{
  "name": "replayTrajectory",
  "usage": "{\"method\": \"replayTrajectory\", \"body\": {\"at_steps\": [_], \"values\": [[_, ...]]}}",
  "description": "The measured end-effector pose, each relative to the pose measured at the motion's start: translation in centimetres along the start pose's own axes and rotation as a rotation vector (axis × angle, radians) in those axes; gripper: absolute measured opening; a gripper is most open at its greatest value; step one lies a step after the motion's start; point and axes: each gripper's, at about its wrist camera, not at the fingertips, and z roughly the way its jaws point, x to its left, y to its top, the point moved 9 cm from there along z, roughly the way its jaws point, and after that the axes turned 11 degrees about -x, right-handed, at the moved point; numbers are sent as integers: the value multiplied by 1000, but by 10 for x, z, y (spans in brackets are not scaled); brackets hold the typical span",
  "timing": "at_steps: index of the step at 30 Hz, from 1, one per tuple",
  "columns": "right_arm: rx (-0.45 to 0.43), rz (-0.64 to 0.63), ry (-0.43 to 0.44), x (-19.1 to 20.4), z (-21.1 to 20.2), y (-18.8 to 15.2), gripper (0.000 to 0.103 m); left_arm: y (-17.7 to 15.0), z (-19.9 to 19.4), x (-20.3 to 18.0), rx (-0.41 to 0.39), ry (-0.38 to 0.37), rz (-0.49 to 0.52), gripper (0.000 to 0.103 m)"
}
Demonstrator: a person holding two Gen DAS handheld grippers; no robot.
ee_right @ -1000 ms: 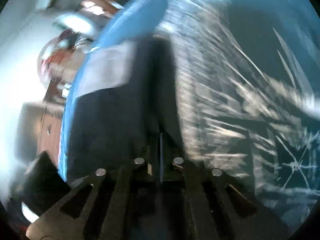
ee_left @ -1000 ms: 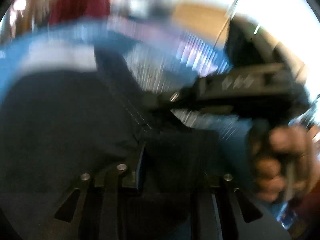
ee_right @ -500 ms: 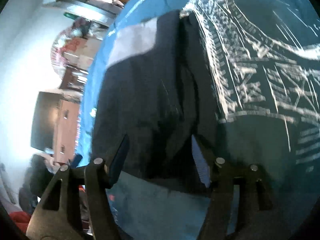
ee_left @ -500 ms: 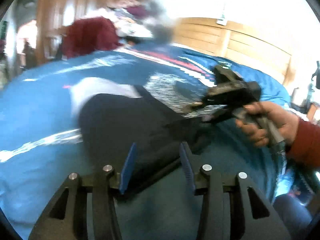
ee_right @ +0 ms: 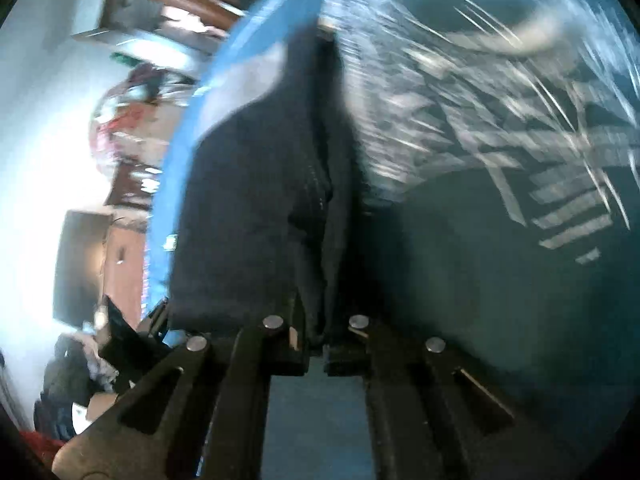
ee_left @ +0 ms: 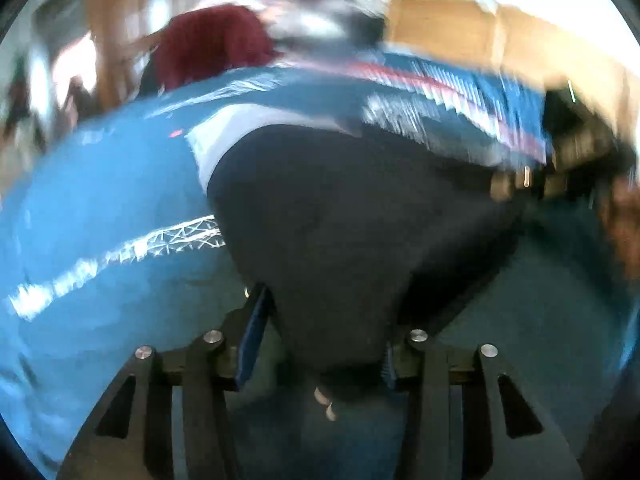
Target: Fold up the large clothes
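Dark garment (ee_left: 340, 220) lies on blue patterned bedspread (ee_left: 100, 208). Right tongs (ee_right: 316, 340) pinched tight on garment's bunched edge. Left tongs (ee_left: 320, 344) spread wide, corner of cloth lying between fingers, not clamped. Both views motion-blurred.

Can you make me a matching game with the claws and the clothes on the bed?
Things:
1. left claw
2. right claw
3. dark navy cloth garment
4. dark red cloth bundle

States:
a. lying far back, past the blue patterned bedspread
b. open around cloth
c. pinched shut on cloth
d. spread on the bedspread

Pairs: 1-b, 2-c, 3-d, 4-a
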Motion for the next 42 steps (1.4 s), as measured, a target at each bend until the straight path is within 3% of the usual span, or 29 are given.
{"method": "replayTrajectory", "body": {"at_steps": [3,8,11,14,16,19,22,24,25,26,27,30,31,33,34,36,38,40,42], "values": [[-9,-10,35,4,-1,0,3,1,-11,7,-5,-60,-56,43],[23,-110,20,22,0,-2,3,38,-81,13,-175,-68,-108,41],[26,-125,0,24,4,-4,3,63,-88,14,-255,-74,-119,42],[21,-107,0,18,4,-2,3,68,-92,4,-249,-102,-86,41],[24,-97,10,19,5,-2,3,51,-97,-2,-216,-148,-97,41],[35,-93,9,17,7,-4,4,22,-100,7,-152,-148,-137,39],[30,-64,16,13,7,-4,4,47,-110,23,-242,-124,-170,39],[24,-51,22,11,6,-3,3,63,-86,22,-257,-123,-147,39],[16,-42,21,9,4,-2,3,58,-60,15,-202,-120,-106,42],[10,-32,21,9,1,-1,3,35,-17,11,-62,-94,-40,52],[8,-31,23,8,-1,-1,3,12,10,10,36,-97,-26,54],[8,-61,6,9,-2,-6,3,32,-10,18,-32,-167,-98,45],[6,-69,5,9,-2,-6,3,58,-31,27,-134,-199,-152,35],[3,-73,10,8,-1,-6,3,99,-45,49,-272,-206,-230,35],[2,-73,14,8,-1,-7,3,131,-40,63,-342,-205,-255,35],[-9,-77,25,7,-1,-9,3,165,-4,78,-350,-166,-236,38],[-18,-78,33,4,-1,-10,3,178,66,96,-255,-91,-209,39],[-25,-62,52,-3,-3,-12,2,156,145,121,-84,15,-202,41],[-28,-61,65,-7,-4,-13,2,133,184,143,-17,45,-243,49]]}}
